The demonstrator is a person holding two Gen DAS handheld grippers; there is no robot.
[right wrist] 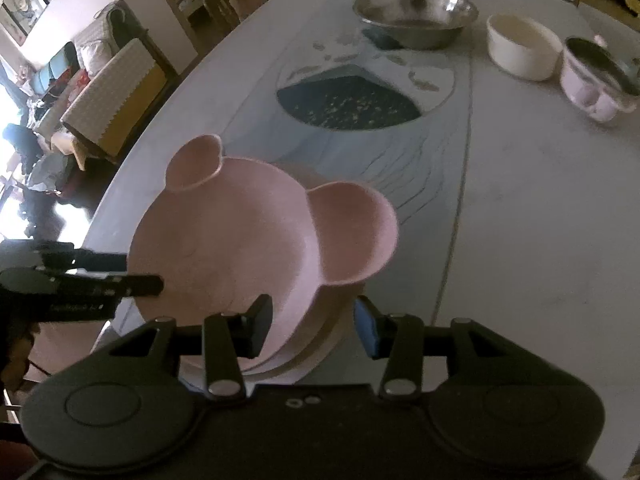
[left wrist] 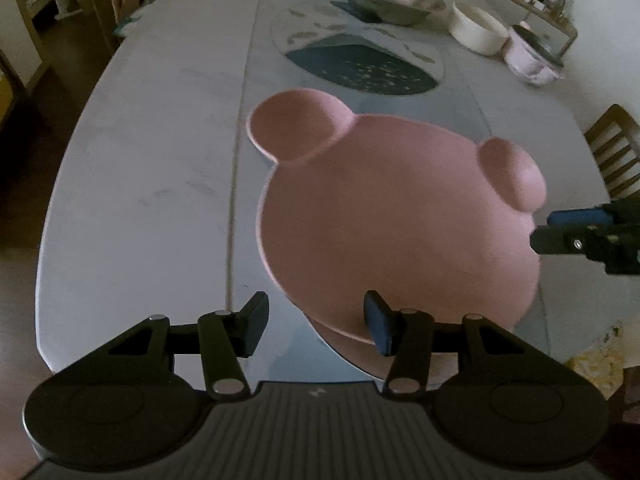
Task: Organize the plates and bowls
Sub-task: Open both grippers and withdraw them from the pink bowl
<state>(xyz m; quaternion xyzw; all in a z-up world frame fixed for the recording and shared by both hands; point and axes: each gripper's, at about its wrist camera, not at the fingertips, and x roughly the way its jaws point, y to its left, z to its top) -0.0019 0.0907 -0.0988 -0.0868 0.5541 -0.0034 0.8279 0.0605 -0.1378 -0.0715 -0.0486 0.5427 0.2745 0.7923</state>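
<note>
A pink bear-shaped plate [left wrist: 384, 208] [right wrist: 240, 248] with two round ears lies on top of a stack of pale plates [right wrist: 308, 360] near the table's front edge. My left gripper [left wrist: 316, 324] is open. Its right finger is over the plate's near rim and its left finger is off to the side, on the table. My right gripper [right wrist: 314, 322] is also open and straddles the stack's rim just below one ear, its pads clear of it. Each gripper also shows from the side in the other's view, the right gripper [left wrist: 544, 228] and the left gripper [right wrist: 144, 272], at opposite rims.
Farther back on the long table [left wrist: 160, 140] stand a steel bowl [left wrist: 394, 0] [right wrist: 416, 12], a white bowl [left wrist: 478, 28] [right wrist: 524, 46] and a pale pink lidded pot [left wrist: 532, 60] [right wrist: 596, 80]. A round dark mat [right wrist: 352, 104] lies mid-table. A wooden chair [left wrist: 616, 152] stands at the right.
</note>
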